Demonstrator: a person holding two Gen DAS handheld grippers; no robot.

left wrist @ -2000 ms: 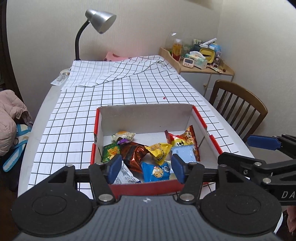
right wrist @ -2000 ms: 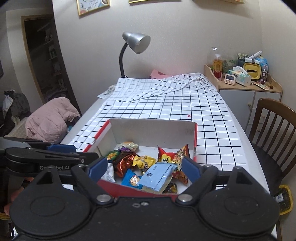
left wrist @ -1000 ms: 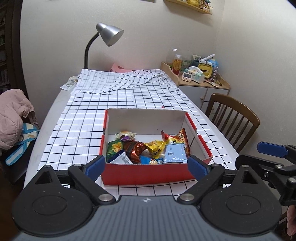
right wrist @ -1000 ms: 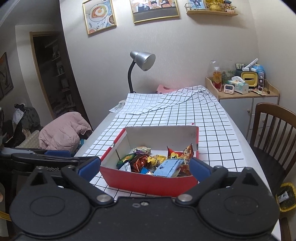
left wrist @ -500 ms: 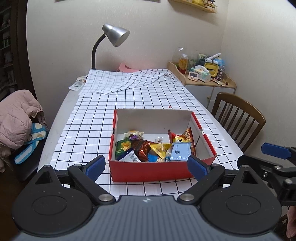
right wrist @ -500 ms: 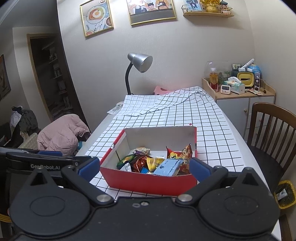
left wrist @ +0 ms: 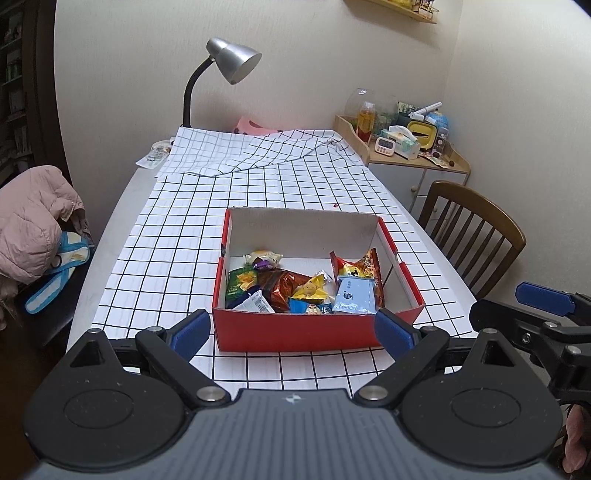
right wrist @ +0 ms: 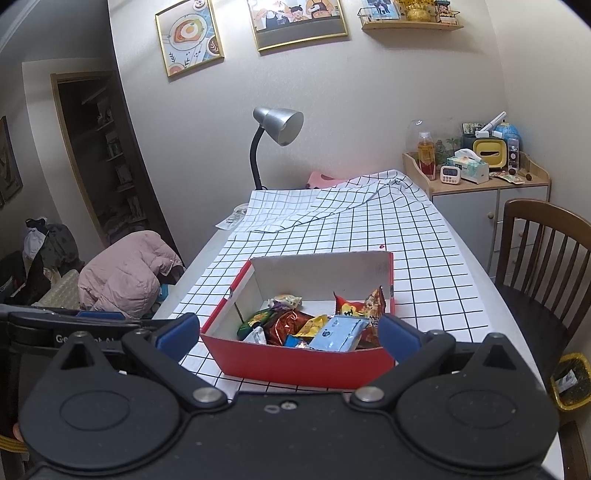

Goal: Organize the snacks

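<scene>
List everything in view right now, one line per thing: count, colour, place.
box: one, red outside and white inside, on the near part of the table
snack packets: several, mixed colours, piled in the box
light blue packet: one, in the box at its near right
tablecloth: one, white with a black grid, over the table
desk lamp: one, silver head on a black neck, far end of the table
wooden chair: one, brown, right of the table
side cabinet: one, grey with a wooden top, cluttered, far right corner
pink jacket: one, left of the table
framed pictures: two, gold frames, on the wall
left gripper: open, empty, short of the box
right gripper: open, empty, short of the box
</scene>
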